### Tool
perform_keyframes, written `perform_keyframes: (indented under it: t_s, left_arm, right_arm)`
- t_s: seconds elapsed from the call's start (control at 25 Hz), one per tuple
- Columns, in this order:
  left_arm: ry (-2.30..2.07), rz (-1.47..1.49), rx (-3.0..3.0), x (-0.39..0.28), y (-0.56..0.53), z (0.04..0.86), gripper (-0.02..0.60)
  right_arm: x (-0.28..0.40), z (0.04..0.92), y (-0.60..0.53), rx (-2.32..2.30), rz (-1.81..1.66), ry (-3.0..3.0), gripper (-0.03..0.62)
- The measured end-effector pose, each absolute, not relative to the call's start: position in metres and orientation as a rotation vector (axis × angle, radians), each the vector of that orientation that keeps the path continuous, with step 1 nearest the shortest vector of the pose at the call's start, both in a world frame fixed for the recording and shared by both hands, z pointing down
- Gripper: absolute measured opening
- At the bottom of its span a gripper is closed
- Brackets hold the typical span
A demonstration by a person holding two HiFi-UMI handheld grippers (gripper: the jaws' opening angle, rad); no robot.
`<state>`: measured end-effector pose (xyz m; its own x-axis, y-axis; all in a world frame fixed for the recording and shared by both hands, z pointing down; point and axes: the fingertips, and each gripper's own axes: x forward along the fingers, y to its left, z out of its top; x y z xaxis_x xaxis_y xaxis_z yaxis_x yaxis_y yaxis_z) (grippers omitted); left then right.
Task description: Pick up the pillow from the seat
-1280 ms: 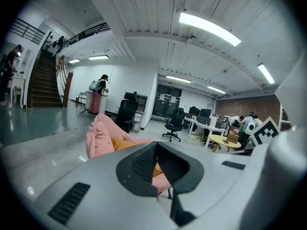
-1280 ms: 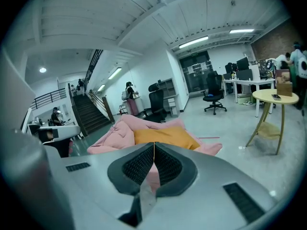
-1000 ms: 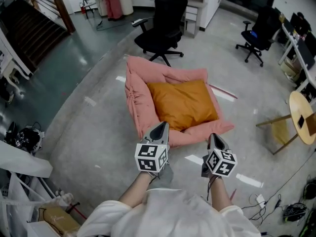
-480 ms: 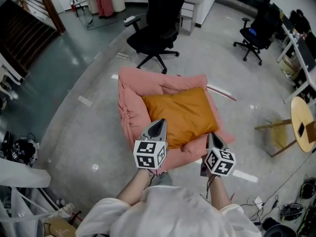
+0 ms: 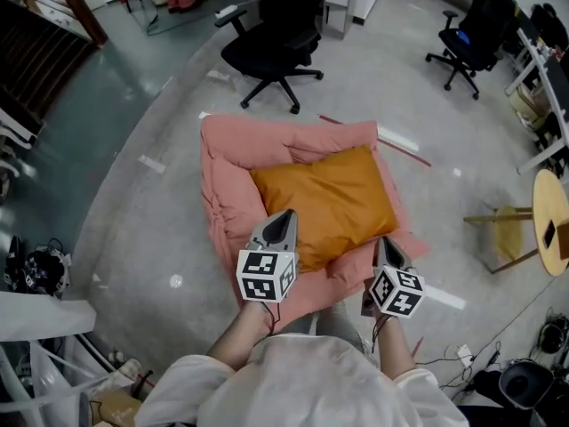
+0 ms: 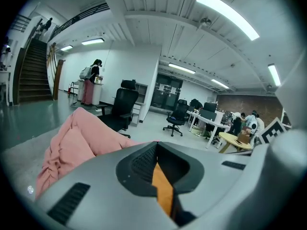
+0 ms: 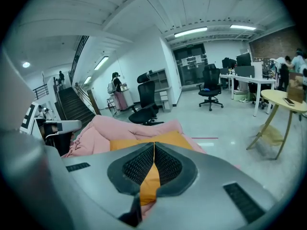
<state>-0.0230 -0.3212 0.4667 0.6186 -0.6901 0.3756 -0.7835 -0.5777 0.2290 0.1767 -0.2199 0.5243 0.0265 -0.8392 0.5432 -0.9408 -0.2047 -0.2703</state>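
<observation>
Seat (image 5: 227, 194); pillow (image 5: 333, 198) corner behind left tongs (image 5: 285, 214)

1. The grey polished floor (image 5: 160, 212) carries a pink cushioned seat (image 5: 227, 185) in the middle of the head view.
2. An orange pillow (image 5: 329, 198) lies flat in the seat's hollow, against the raised rim at 12 and 9 o'clock.
3. A black office chair (image 5: 271, 47) stands on the floor at 12 o'clock from the seat, and a second office chair (image 5: 471, 34) at 2 o'clock.
4. A thin red rod (image 5: 404, 152) lies just beside the seat at 2 o'clock.
5. Cables (image 5: 467, 363) trail at 5 o'clock.
</observation>
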Motion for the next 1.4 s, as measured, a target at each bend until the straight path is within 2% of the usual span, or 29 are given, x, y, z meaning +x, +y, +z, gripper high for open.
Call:
perform_keyframes:
  t_s: [0.4, 0.76, 1.04, 1.08, 1.16, 1.4]
  left_arm:
    - [-1.208, 0.41, 2.451, -0.006, -0.345, 0.488, 0.008]
    - [-1.185, 0.396, 2.63, 0.007, -0.385, 0.458, 0.008]
    - [-1.134, 0.584, 2.639, -0.001, -0.428, 0.5, 0.012]
    - [-1.123, 0.601, 2.613, -0.003, -0.431, 0.512, 0.028]
    - [-1.094, 0.641, 2.554, -0.006, -0.434, 0.537, 0.1]
    - [-1.089, 0.778, 2.394, -0.021, -0.432, 0.607, 0.202]
  right_arm:
    - [0.176, 0.541, -0.259, 1.999, 0.94, -1.925, 0.029]
    - [0.179, 0.563, -0.269, 1.952, 0.983, -1.922, 0.029]
    - [0.167, 0.596, -0.28, 1.856, 1.036, -1.964, 0.032]
    - [0.165, 0.602, -0.28, 1.834, 1.053, -1.967, 0.032]
    - [0.162, 0.617, -0.28, 1.788, 1.085, -1.968, 0.032]
    - [0.144, 0.665, -0.275, 1.628, 1.149, -2.002, 0.053]
